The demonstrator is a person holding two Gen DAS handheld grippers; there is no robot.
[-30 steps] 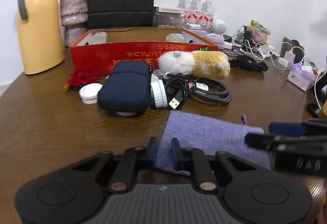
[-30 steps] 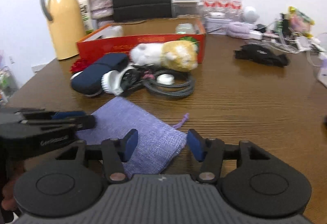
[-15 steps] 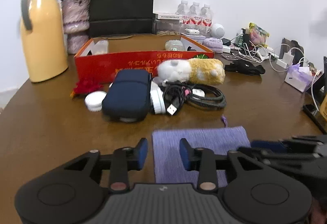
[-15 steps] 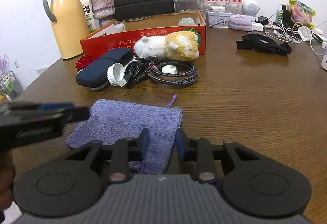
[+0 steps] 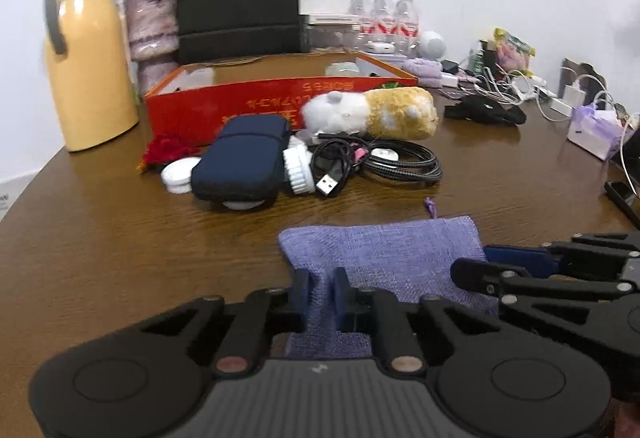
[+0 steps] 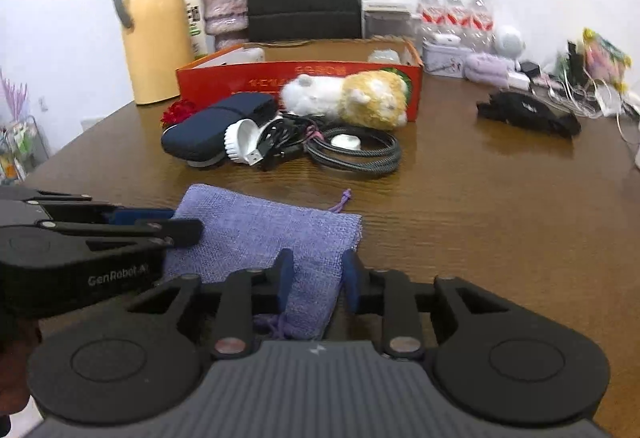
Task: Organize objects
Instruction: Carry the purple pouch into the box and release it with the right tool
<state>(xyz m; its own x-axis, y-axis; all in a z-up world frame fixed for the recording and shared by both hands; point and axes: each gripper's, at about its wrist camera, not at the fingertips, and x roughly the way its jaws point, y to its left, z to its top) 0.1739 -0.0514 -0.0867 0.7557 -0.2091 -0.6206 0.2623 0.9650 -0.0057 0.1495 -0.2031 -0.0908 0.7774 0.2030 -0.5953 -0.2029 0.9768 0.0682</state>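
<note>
Both grippers sit low at the near edge of the purple cloth pouch, which lies flat on the brown surface in front of the pile of cables, a dark blue case and a plush toy by the red box. The left gripper has just drawn its fingers in, and they now pinch a raised fold of the pouch's near edge. The right gripper has also been closing, and its fingers look pressed against a bunched part of the cloth near the drawstring end, though with a wider gap. The likely trouble, as I see it, is in the cloth itself: it is thin and loose, so either pinch may hold only the top layer, or both layers together, and the mouth would then not open when the two hands pull apart. A shallow bite could also slip free as soon as the pouch is lifted. The drawstring trailing at the far edge might snag on the nearby cable coil.
</note>
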